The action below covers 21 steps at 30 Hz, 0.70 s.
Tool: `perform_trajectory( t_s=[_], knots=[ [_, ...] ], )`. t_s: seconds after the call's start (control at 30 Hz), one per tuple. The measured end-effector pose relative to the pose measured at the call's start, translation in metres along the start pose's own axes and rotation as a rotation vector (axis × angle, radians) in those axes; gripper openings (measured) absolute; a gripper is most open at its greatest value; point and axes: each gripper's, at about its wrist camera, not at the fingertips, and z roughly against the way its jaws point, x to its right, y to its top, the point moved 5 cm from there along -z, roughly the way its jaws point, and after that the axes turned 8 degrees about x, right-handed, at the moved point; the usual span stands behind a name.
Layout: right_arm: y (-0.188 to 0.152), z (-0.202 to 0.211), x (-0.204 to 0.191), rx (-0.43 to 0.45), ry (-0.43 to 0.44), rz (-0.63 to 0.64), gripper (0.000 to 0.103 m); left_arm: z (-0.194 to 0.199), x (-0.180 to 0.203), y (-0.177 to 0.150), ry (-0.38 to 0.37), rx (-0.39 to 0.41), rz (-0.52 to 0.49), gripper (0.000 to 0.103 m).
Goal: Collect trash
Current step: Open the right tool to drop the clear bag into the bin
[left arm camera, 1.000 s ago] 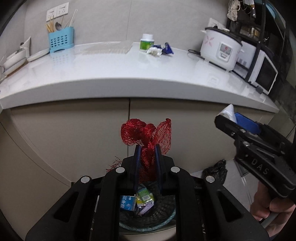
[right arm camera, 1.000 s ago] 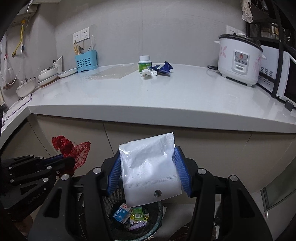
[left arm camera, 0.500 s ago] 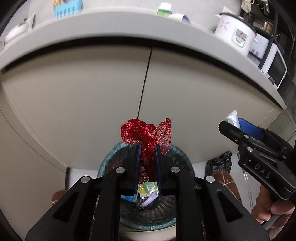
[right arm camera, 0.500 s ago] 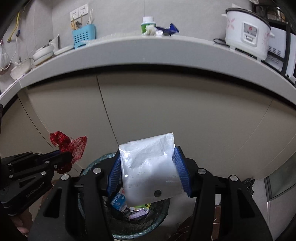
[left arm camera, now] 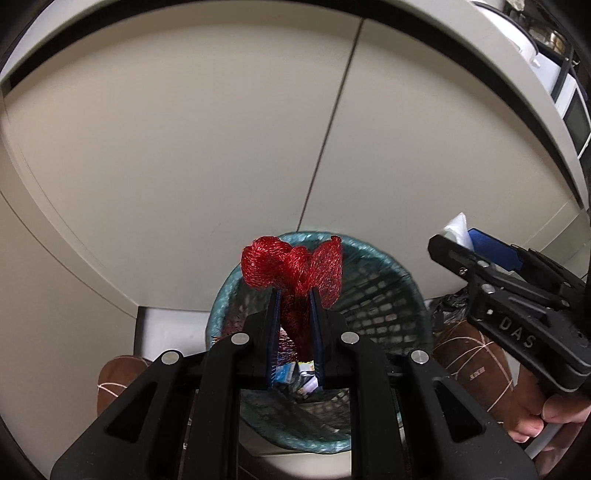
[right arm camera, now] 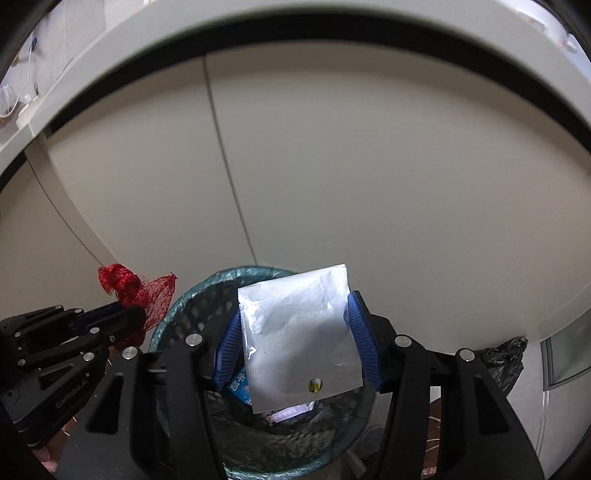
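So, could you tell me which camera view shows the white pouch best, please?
The right wrist view: the white pouch faces the camera, pinched between the right gripper fingers above the bin. The left wrist view shows only its corner.

We see beige cabinet doors (left arm camera: 184, 147) under a pale countertop edge (right arm camera: 332, 26), a black plastic bag (right arm camera: 506, 362) on the floor, and brown slippers (left arm camera: 476, 373).

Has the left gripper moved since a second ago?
Yes. The left gripper, shut on red mesh, dropped: the countertop slid up its view, and the bin now sits behind it.
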Motion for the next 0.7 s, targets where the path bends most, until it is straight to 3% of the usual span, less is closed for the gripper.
perform_trajectory(
  t_s=[0.43,0.7],
  knots=[
    [-0.023,-0.061,-0.008,-0.120,0.034,0.016,0.052,-0.017,-0.033,-0.016,0.022,-0.044,0.051,0.014],
    [-0.036,-0.077,-0.011,-0.133,0.042,0.027,0.059,-0.024,-0.037,-0.020,0.032,-0.065,0.057,0.014]
  ],
)
